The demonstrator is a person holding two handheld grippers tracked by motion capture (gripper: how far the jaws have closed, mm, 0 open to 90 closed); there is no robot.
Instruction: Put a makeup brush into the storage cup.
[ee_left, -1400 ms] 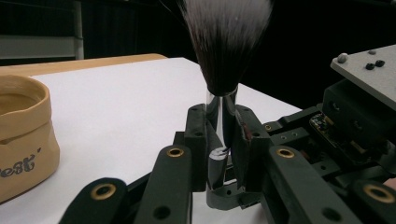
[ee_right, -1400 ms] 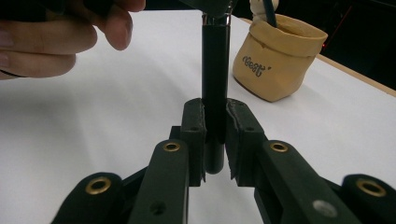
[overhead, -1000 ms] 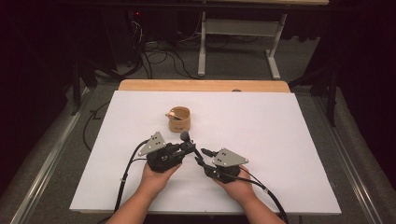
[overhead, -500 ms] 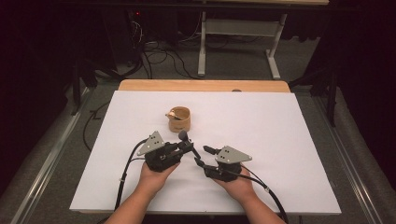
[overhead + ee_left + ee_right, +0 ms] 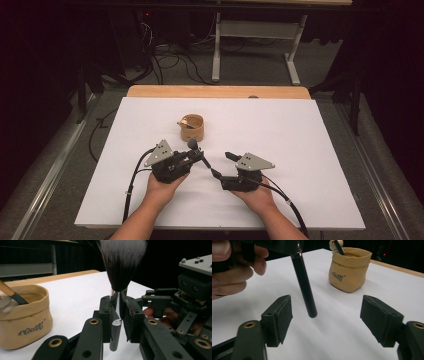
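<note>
The makeup brush [image 5: 117, 297] I am working with has a black handle, a shiny silver ferrule and a full head of dark bristles with pale tips. It bears no writing that I can read. It sits clamped upright between the jaws of my left gripper [image 5: 117, 315], bristles fanning out above the pads, handle hanging down below them. In the right gripper view the black handle [image 5: 304, 287] slopes down in front of me, its rounded end hanging free above the white desk [image 5: 300, 150], between the jaws of my right gripper [image 5: 327, 315] but touching neither pad. Those jaws stand wide apart and have just been opening, with only the handle tip in the gap. Beyond the brush, near the middle of the desk, stands a small tan pouch-shaped holder [image 5: 348, 267] with a script logo printed on its side; it looks like "Aesf", though I cannot be sure. A second brush with a wooden handle [image 5: 11, 293] leans inside it. From the high view, both hands rest at the near edge, grippers close together
</note>
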